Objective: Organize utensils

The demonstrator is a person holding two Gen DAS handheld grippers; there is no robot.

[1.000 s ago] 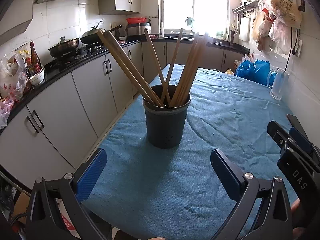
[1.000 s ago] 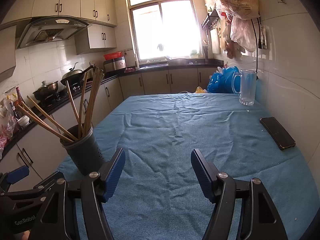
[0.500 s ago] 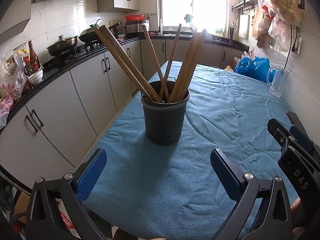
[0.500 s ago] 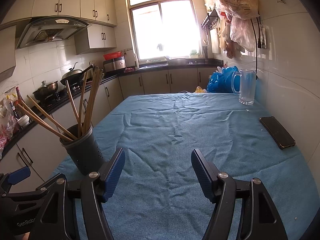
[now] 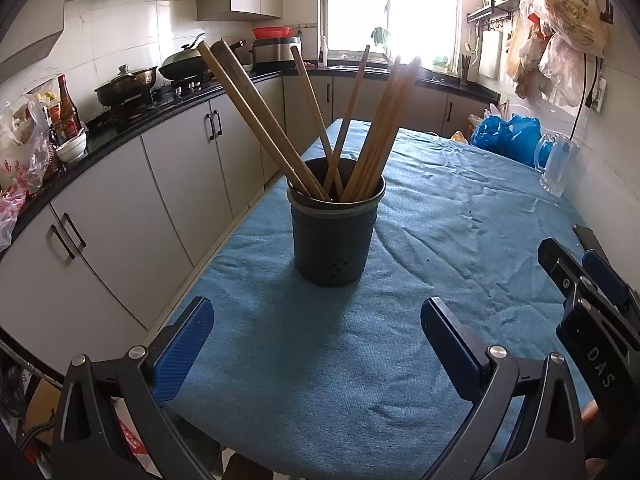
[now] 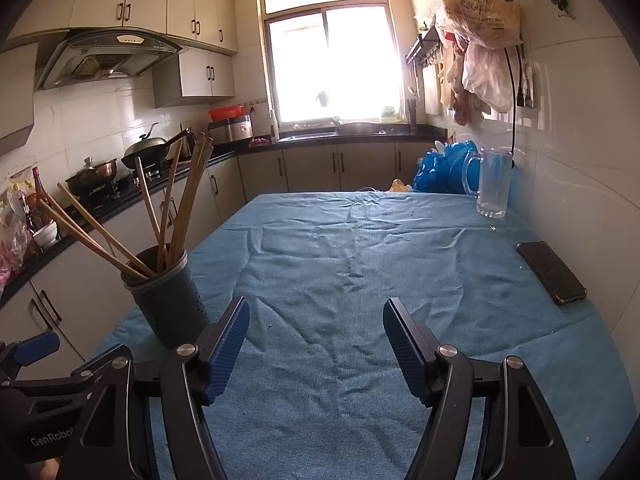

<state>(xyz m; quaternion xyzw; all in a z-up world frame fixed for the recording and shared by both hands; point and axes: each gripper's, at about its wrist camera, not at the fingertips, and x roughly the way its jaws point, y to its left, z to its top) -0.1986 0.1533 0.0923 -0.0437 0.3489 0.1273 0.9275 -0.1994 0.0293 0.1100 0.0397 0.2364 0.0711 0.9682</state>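
Note:
A dark grey utensil holder (image 5: 334, 236) stands upright on the blue tablecloth (image 5: 460, 216), near the table's left edge. Several wooden chopsticks (image 5: 260, 116) lean out of it in a fan. My left gripper (image 5: 316, 320) is open, short of the holder, with nothing between its blue pads. In the right wrist view the same holder (image 6: 168, 296) sits at the left, just beyond the left finger. My right gripper (image 6: 316, 320) is open over bare cloth, empty. The right gripper's fingers (image 5: 600, 280) also show at the right edge of the left wrist view.
A black phone (image 6: 552, 272) lies near the table's right edge by the wall. A glass mug (image 6: 492, 184) and blue plastic bags (image 6: 444, 168) stand at the far right corner. Kitchen cabinets (image 5: 168, 184) and a stove counter run along the left.
The view from the left gripper has drifted slightly, so the holder sits a little lower and farther in frame. Both grippers stay open and nothing else has moved.

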